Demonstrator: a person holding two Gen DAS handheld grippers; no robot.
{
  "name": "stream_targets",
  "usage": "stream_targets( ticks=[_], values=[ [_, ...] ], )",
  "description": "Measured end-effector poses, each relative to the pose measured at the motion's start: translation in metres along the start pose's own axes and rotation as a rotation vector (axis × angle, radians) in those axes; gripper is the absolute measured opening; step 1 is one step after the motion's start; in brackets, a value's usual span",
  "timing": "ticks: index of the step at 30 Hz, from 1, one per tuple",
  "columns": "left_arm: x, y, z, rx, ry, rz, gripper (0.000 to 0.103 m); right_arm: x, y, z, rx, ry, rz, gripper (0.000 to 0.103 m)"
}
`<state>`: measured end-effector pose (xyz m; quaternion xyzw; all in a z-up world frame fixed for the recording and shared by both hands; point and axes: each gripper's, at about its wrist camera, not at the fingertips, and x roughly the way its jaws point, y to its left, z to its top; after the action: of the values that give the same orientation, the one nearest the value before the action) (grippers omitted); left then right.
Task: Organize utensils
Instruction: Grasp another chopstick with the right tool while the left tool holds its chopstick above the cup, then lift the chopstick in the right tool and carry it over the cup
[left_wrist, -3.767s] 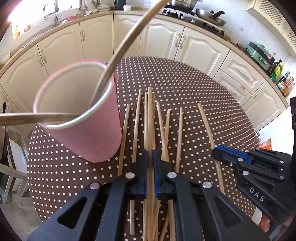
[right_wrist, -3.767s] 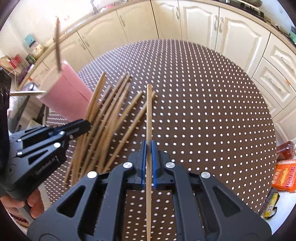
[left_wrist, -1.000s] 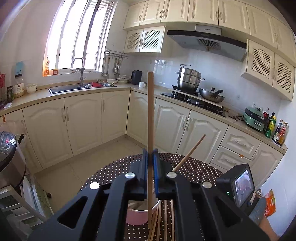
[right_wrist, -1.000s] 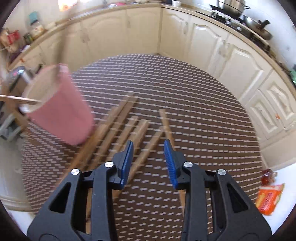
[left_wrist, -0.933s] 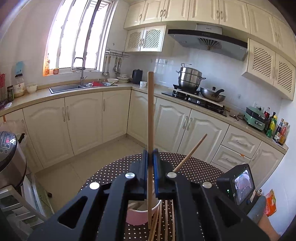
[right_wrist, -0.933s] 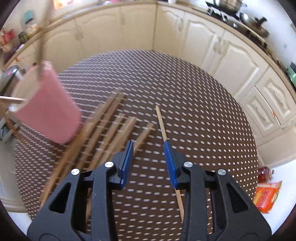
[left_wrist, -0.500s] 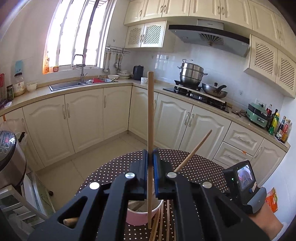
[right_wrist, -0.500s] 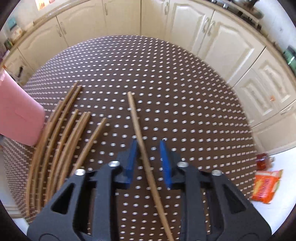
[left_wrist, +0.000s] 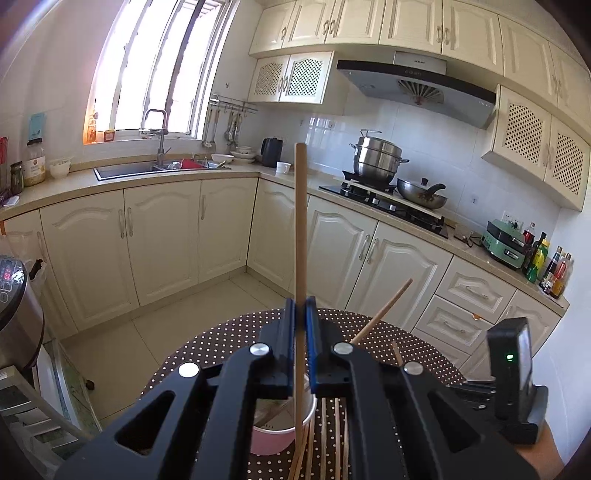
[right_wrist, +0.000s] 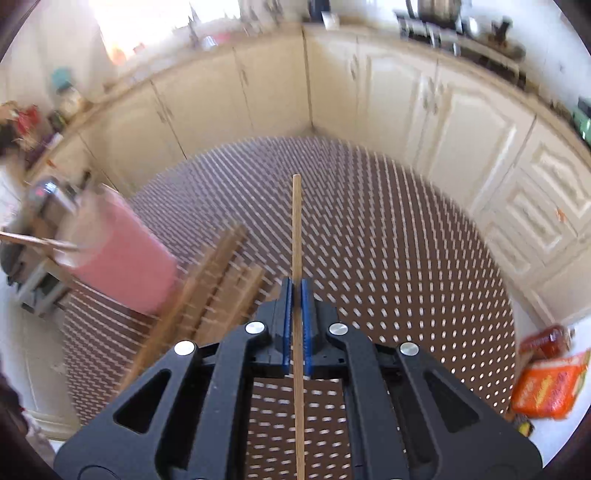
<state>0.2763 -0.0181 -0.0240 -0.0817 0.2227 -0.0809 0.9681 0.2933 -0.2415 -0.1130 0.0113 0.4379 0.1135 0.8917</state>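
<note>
From the left wrist camera, the left gripper (left_wrist: 300, 306) has its blue-padded fingers clamped on a long, upright wooden chopstick (left_wrist: 300, 221), whose lower end dips into the round pink cup (left_wrist: 275, 439) on the brown, white-dotted round table (left_wrist: 221, 339); another wooden chopstick (left_wrist: 382, 312) leans out of that cup, more loose wooden chopsticks (left_wrist: 325, 435) lie on the cloth just beside it, and the right gripper's black body (left_wrist: 511, 387) shows at the right edge. From the right wrist camera, heavily blurred, the right gripper (right_wrist: 296, 291) has its fingers pressed together on a single thin wooden chopstick (right_wrist: 296, 229) pointing straight ahead above the table, with the pink cup (right_wrist: 122, 258) to the left and a blurred row of chopsticks (right_wrist: 210, 284) lying between the cup and the gripper.
</note>
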Motion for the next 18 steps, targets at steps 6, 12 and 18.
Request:
stream_targets(
  ticks=[6,12,18],
  values=[
    [-0.006,0.002,0.006,-0.017,-0.036,-0.006,0.006,-0.08,0.034,0.018,-0.025,-0.282,0.103,0.005],
    [-0.011,0.003,0.013,-0.012,-0.074,0.021,0.006,-0.113,0.077,0.038,-0.05,-0.525,0.173,0.005],
    [-0.009,0.01,0.02,-0.036,-0.107,0.03,0.006,-0.101,0.097,0.06,-0.052,-0.633,0.221,0.005]
  ],
)
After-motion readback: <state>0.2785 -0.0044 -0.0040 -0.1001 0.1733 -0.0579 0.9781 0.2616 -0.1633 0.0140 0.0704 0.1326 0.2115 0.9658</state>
